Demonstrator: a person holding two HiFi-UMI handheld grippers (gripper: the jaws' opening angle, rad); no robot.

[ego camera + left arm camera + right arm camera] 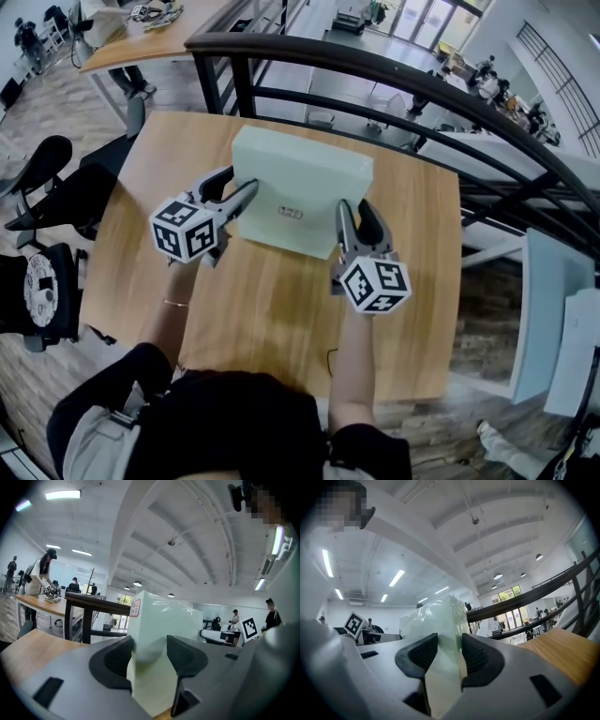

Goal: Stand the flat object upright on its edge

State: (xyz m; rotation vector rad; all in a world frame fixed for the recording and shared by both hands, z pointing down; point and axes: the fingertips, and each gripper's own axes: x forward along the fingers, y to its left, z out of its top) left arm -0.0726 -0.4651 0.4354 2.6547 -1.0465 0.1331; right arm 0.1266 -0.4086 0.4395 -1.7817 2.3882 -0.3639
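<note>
A pale green flat box (298,192) is up on its long edge on the wooden table (281,309), its broad face with a small label toward me. My left gripper (236,194) clamps the box's left end, and my right gripper (360,223) clamps its right end. In the left gripper view the box (157,620) fills the gap of the left gripper (149,656), and both dark pads press on it. Seen from the right gripper view, the wrapped box (436,620) is pinched by the right gripper (449,657). Whether the box stands plumb or leans I cannot tell.
A dark metal railing (375,70) runs just beyond the table's far edge, with a drop to a lower floor behind it. Black office chairs (42,197) stand left of the table. Another wooden desk (141,42) is at the far left.
</note>
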